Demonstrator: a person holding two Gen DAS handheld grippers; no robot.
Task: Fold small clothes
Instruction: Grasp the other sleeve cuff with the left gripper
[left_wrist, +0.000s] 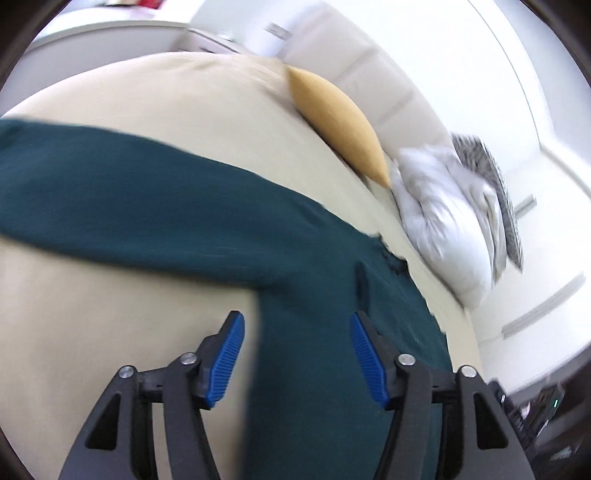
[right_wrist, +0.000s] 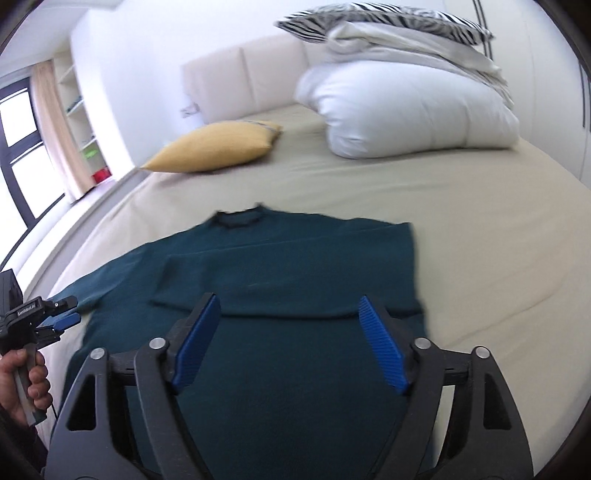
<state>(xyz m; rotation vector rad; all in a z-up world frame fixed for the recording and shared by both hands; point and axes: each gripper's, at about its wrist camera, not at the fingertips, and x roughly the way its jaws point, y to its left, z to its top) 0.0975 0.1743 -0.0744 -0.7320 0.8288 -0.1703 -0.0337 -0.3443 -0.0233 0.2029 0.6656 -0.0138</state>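
Note:
A dark teal sweater (right_wrist: 280, 280) lies flat on the beige bed sheet (right_wrist: 480, 266), collar toward the headboard. Its right sleeve is folded across the chest; its left sleeve stretches out toward the bed's left edge. In the left wrist view the sweater (left_wrist: 177, 206) shows with that sleeve spread out. My left gripper (left_wrist: 297, 325) is open just above the sweater's body, holding nothing; it also shows at the left edge of the right wrist view (right_wrist: 64, 312). My right gripper (right_wrist: 288, 306) is open above the sweater's lower body, holding nothing.
A mustard pillow (right_wrist: 218, 147) lies near the headboard. A white duvet bundle (right_wrist: 417, 110) with a zebra-striped pillow (right_wrist: 384, 18) on top sits at the head right. A padded cream headboard (right_wrist: 251, 81) stands behind. Shelves and a window are at left.

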